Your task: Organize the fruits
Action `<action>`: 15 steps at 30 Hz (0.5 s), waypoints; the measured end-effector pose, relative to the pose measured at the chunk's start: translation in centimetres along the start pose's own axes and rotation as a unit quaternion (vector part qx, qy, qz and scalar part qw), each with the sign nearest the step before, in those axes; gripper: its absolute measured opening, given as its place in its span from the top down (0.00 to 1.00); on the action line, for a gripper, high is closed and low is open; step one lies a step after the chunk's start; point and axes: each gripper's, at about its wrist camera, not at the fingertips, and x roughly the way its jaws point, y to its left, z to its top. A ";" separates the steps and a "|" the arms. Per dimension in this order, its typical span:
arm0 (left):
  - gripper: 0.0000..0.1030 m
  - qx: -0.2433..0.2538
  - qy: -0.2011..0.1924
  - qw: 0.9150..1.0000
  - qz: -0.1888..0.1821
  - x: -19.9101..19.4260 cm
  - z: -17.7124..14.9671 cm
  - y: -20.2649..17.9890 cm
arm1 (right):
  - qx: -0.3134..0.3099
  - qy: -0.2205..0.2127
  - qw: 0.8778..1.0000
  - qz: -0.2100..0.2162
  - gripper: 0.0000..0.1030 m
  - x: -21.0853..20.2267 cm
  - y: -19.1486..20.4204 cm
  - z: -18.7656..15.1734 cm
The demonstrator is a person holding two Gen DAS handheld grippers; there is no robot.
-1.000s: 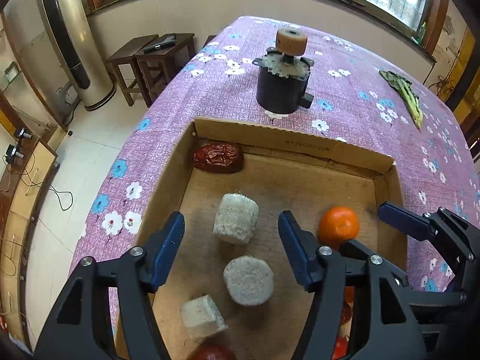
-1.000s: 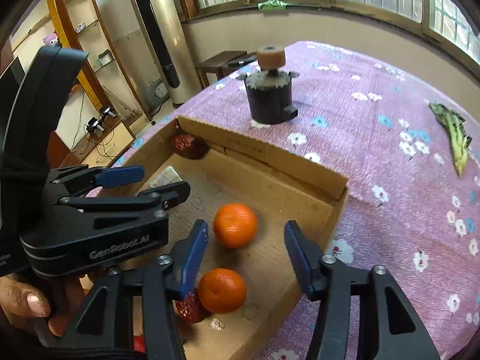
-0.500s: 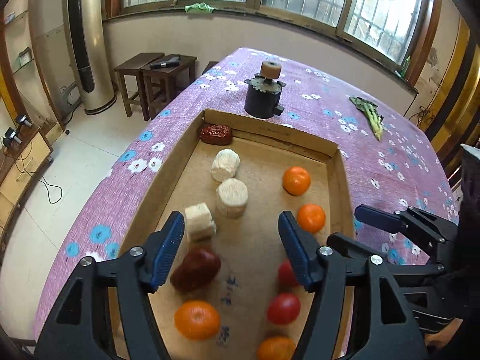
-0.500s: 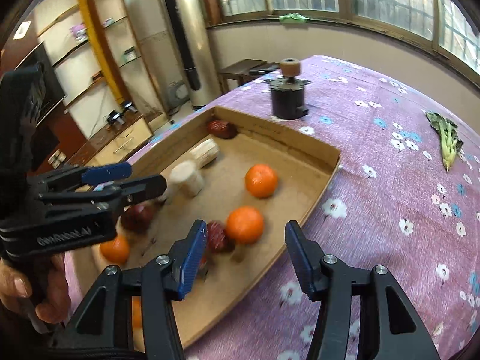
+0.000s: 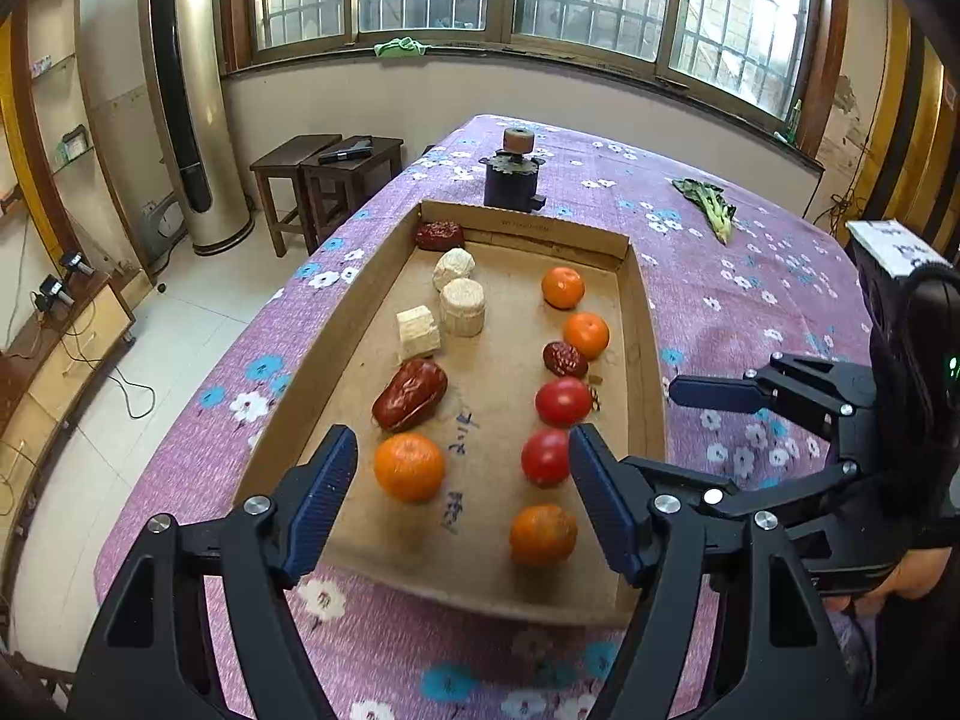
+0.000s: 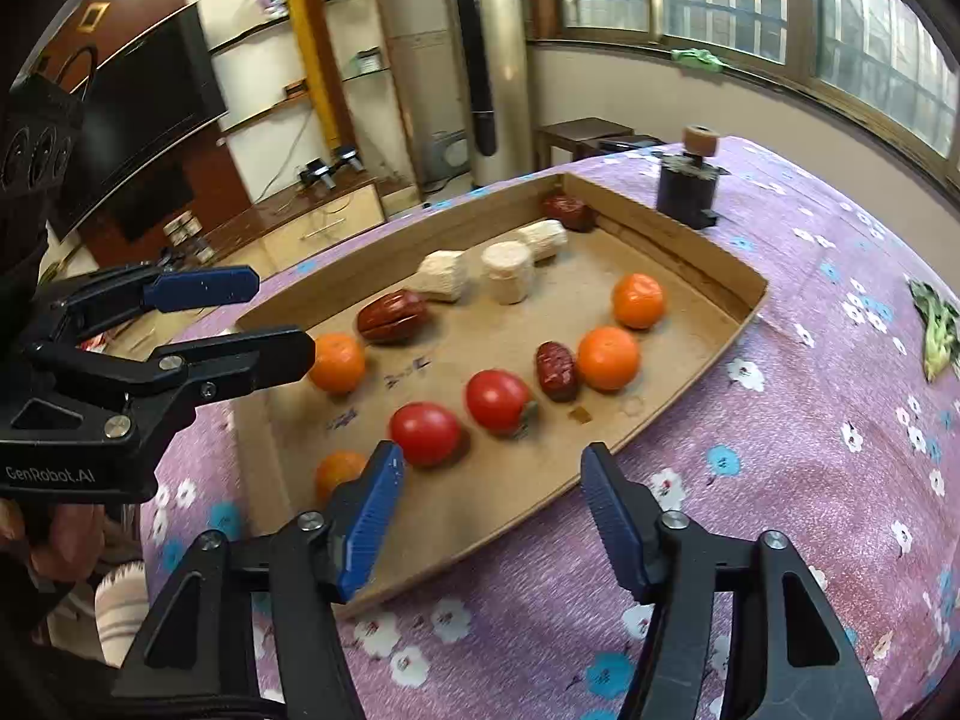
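Observation:
A shallow cardboard tray (image 5: 635,324) (image 6: 729,291) lies on the purple flowered tablecloth. It holds several oranges (image 5: 409,466) (image 6: 608,357), two red tomatoes (image 5: 563,401) (image 6: 425,434), three dark red dates (image 5: 411,393) (image 6: 393,316) and three pale corn-cob pieces (image 5: 462,306) (image 6: 507,272). My left gripper (image 5: 462,498) is open and empty above the tray's near end. My right gripper (image 6: 489,510) is open and empty above the tray's near right edge; it also shows in the left wrist view (image 5: 714,391).
A dark cylindrical device with a brown knob (image 5: 515,174) (image 6: 689,183) stands on the cloth beyond the tray. A green leafy vegetable (image 5: 711,204) (image 6: 936,324) lies far right. Stools (image 5: 327,180), a tall air conditioner (image 5: 186,108) and the floor are left of the table edge.
Both grippers have pulled back and up from the tray, so the whole tray and all its fruit now show. Both stay open and empty.

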 end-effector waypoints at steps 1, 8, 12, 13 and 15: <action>0.25 0.002 -0.001 1.000 0.003 -0.2 -0.3 -0.1 | -0.005 0.001 1.000 0.003 0.37 -0.1 0.2 -0.1; 0.23 -0.003 -0.015 1.000 0.017 -1.8 -1.8 0.2 | -0.038 0.005 0.999 0.013 0.31 -1.0 1.2 -0.7; 0.21 -0.001 -0.014 1.000 0.016 -2.3 -2.6 0.2 | -0.051 0.006 0.998 0.020 0.28 -1.7 1.7 -1.3; 0.21 0.000 -0.013 1.000 0.020 -2.4 -2.8 0.2 | -0.055 0.005 0.998 0.024 0.27 -1.9 1.9 -1.6; 0.21 0.006 -0.012 0.999 0.030 -2.6 -3.3 -0.1 | -0.061 0.006 0.998 0.027 0.27 -2.1 2.1 -1.9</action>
